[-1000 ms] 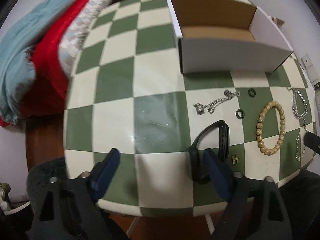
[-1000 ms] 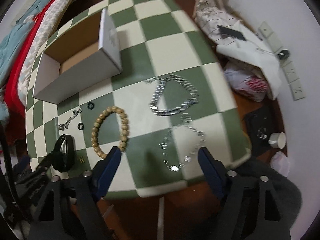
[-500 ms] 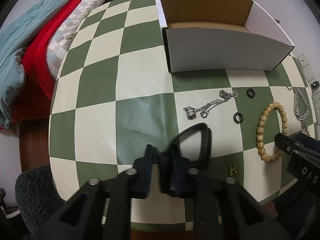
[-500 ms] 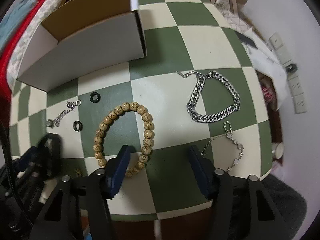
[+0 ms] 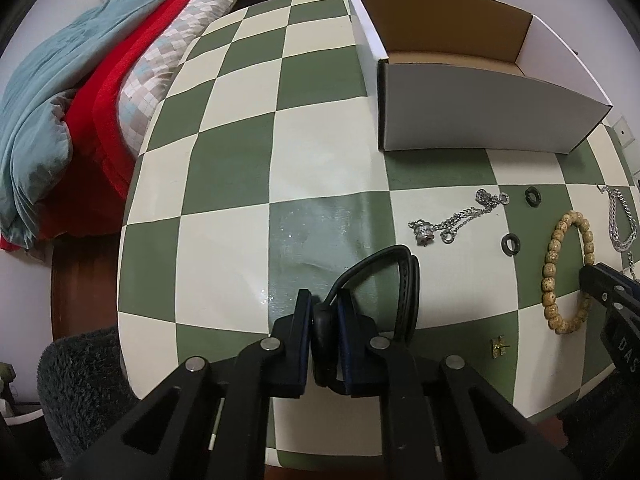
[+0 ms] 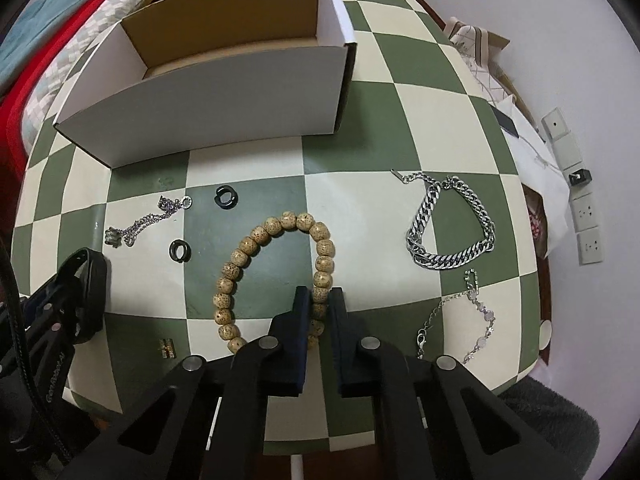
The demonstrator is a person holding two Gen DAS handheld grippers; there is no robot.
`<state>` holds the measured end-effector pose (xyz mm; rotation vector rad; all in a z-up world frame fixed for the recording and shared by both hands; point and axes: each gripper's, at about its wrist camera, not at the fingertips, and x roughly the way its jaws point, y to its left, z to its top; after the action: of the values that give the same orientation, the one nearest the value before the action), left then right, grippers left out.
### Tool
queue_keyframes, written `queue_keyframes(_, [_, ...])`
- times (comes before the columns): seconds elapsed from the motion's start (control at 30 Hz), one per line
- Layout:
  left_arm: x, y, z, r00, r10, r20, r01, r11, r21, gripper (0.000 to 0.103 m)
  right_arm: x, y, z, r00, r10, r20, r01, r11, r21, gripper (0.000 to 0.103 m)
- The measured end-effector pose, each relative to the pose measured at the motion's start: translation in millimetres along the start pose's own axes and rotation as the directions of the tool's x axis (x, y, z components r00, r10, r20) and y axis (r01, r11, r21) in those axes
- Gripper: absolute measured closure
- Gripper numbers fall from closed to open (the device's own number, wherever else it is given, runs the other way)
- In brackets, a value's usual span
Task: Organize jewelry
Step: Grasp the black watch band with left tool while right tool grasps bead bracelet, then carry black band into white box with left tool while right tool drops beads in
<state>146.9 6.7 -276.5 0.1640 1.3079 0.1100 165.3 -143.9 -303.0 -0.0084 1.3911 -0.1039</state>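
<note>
Now left gripper (image 5: 325, 334) clamped on black band (image 5: 404, 280); right gripper (image 6: 320, 312) clamped on bead bracelet (image 6: 276, 232), box (image 6: 224, 96) at 12 o'clock

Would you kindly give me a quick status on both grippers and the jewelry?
Left gripper shut on black band. Right gripper shut on wooden bead bracelet. Both pieces on the table; white box open, path to it unobstructed.

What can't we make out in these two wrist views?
- Box floor: near wall hides most of it in both views.
- Black band: left gripper jaws cover its clamped part.
- Bead bracelet: right gripper jaws cover its near beads.
- Gold piece: too small to identify.
- Chunky chain: cut off at the left wrist view's edge.
</note>
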Motion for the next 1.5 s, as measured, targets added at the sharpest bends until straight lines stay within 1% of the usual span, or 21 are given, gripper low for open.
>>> queue_keyframes(0.17, [-3, 3, 2, 1.0, 0.007, 0.015, -0.007, 1.0, -0.005, 0.094, 1, -10, -1, 1.0, 0.02, 0.01, -0.021, 0.999, 0.03, 0.093])
queue_keyframes(0.3, [-12, 8, 4, 0.999, 0.013, 0.039, -0.012, 1.0, -0.014, 0.094, -11, -18, -5, 0.999, 0.032, 0.044, -0.035, 0.998, 0.05, 0.094])
queue_keyframes(0.43, [-25, 11, 9, 0.997, 0.01, 0.074, -0.009, 1.0, -0.023, 0.094, -26, -27, -2, 0.995, 0.048, 0.083, -0.053, 0.997, 0.057, 0.094])
queue_keyframes(0.7, [-70, 16, 29, 0.986, -0.011, 0.166, 0.02, 0.999, -0.049, 0.094, -78, -36, 9, 0.979, 0.058, 0.195, -0.07, 0.996, 0.055, 0.094])
queue_keyframes(0.93, [-111, 13, 62, 0.967, -0.045, 0.252, 0.07, 0.994, -0.089, 0.094, -124, -41, 37, 0.955, 0.051, 0.293, -0.063, 0.998, 0.029, 0.094])
queue_keyframes(1.03, [-125, 10, 80, 0.957, -0.05, 0.287, 0.083, 0.991, -0.104, 0.094, -144, -44, 54, 0.938, 0.041, 0.343, -0.049, 0.999, 0.015, 0.094])
queue_keyframes(1.17, [-134, 7, 105, 0.948, -0.052, 0.315, 0.095, 0.988, -0.125, 0.094, -163, -43, 82, 0.917, 0.024, 0.399, -0.02, 1.0, -0.013, 0.094])
queue_keyframes(1.23, [-135, 5, 116, 0.945, -0.051, 0.322, 0.098, 0.987, -0.131, 0.094, -166, -40, 94, 0.911, 0.016, 0.413, -0.004, 1.0, -0.029, 0.094])
queue_keyframes(1.33, [-131, 1, 130, 0.946, -0.049, 0.321, 0.097, 0.986, -0.134, 0.094, -165, -38, 113, 0.907, 0.013, 0.42, 0.006, 0.999, -0.045, 0.094])
queue_keyframes(1.5, [-114, -4, 149, 0.953, -0.046, 0.298, 0.088, 0.988, -0.13, 0.094, -146, -38, 140, 0.915, 0.035, 0.401, -0.013, 0.998, -0.057, 0.094])
